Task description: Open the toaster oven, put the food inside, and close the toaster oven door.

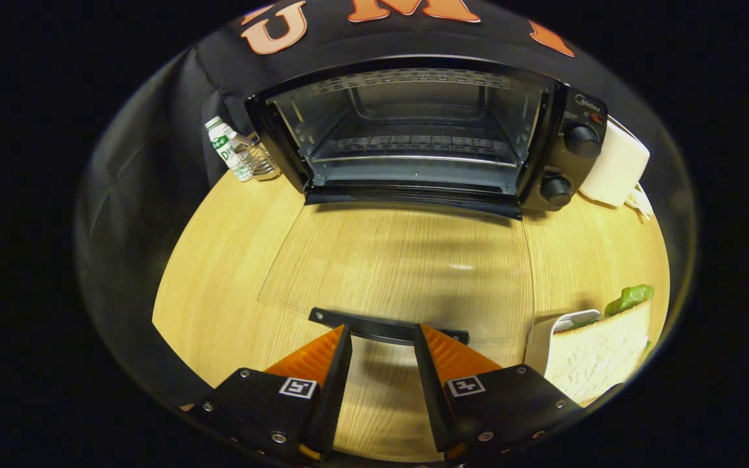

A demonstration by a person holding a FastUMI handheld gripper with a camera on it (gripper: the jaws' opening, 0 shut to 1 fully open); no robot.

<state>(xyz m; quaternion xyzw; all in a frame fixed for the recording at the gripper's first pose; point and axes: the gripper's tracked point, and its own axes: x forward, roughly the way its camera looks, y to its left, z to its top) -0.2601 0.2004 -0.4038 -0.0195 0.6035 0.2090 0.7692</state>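
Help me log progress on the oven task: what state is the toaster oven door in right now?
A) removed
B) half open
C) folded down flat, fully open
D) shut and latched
C: the glass door lies flat over the table ahead of the toaster oven, its handle at the open gripper fingertips, cavity exposed.

The black toaster oven (426, 130) stands beyond the fingers, its glass door (394, 266) dropped flat open toward them, handle (384, 327) at their tips. A sandwich (599, 354) lies just beside the right finger.
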